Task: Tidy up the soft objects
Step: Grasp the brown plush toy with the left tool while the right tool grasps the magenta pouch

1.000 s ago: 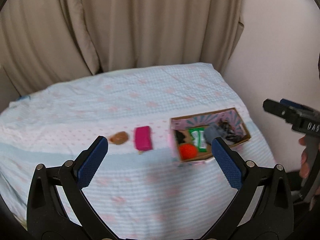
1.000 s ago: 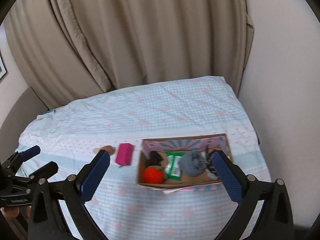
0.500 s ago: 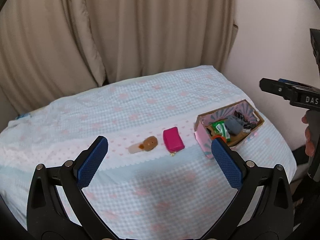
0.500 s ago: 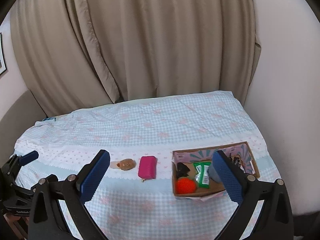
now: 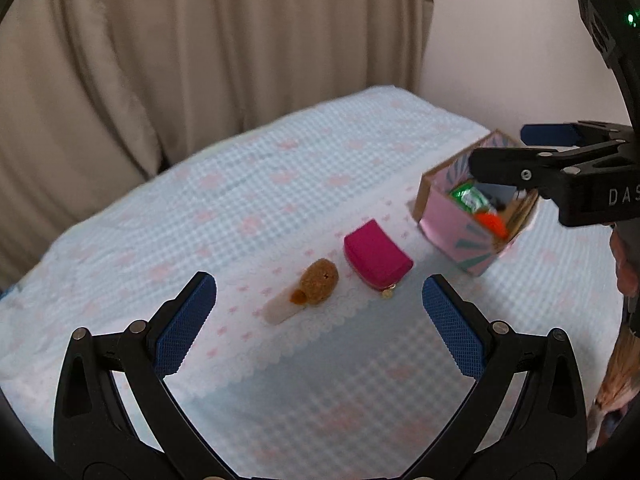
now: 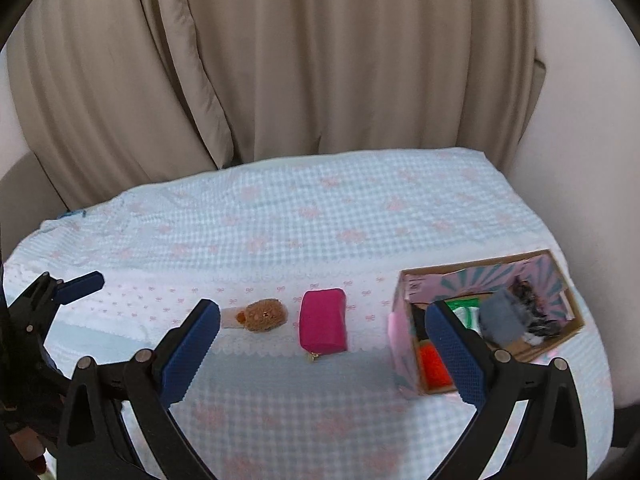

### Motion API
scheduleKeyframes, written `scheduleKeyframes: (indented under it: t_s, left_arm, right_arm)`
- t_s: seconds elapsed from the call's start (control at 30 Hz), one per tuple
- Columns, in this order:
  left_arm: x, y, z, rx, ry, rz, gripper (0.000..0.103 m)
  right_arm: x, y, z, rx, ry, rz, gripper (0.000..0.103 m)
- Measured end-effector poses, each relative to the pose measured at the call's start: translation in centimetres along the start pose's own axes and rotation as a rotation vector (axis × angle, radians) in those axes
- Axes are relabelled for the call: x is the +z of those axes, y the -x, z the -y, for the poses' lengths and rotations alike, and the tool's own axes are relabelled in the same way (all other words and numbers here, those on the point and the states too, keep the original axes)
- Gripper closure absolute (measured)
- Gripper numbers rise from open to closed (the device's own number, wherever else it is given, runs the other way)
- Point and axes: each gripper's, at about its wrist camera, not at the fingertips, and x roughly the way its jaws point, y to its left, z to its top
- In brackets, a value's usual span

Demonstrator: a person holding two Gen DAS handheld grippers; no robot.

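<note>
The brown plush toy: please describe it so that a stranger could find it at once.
On the checked cloth, left of the cardboard box, two things lie in a row. The brown plush toy is the farther one, beyond the pink pouch. It alone is round, fuzzy and brown.

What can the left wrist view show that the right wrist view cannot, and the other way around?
Only the left wrist view shows the box's outer pink side and a person's hand. Only the right wrist view shows the grey soft item inside the box. Both show the brown plush, the pink pouch, the checked cloth and both open grippers: left gripper, right gripper.
</note>
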Motion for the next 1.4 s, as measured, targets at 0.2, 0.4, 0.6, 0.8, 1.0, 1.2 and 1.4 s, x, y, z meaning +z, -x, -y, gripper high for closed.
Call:
scheduleKeyframes:
  t_s: [0.2, 0.4, 0.6, 0.8, 1.0, 1.2, 1.4]
  left_arm:
    - [-1.1, -7.8, -1.1, -0.050, -0.063, -0.024, 0.000]
    - [-1.8, -14.4, -2.2, -0.086, -0.076, -0.056, 0.001]
    - [-3.3, -19.4, -1.3, -0.095, -0.125, -0.088, 0.009]
    - [-4.6, -22.3, 1.0, -0.084, -0.221, -0.142, 0.032]
    - [-5.3, -22.9, 1.9, -0.022, -0.286, -0.146, 0.049]
    - [-4.7, -22.4, 0.6, -0.032, -0.262, -0.153, 0.066]
    - [-3.9, -20.8, -0.1, -0.032, -0.231, -0.140, 0.068]
  right_arm:
    - [-1.2, -7.4, -0.7, -0.026, -0.029, -0.039, 0.001]
    - [-2.8, -14.1, -0.2, -0.029, -0.007, -0.096, 0.001]
    - [-4.3, -19.7, 0.9, -0.031, -0.006, -0.145, 0.001]
    - [-6.0, -23.8, 1.0, -0.022, 0.032, -0.220, 0.001]
    - [-6.7, -25.6, 1.2, 0.015, 0.046, -0.269, 0.025]
    - [-6.8, -25.4, 0.4, 0.032, 0.064, -0.286, 0.048]
    - [-6.2, -23.7, 0.1, 0.037, 0.043, -0.275, 0.054]
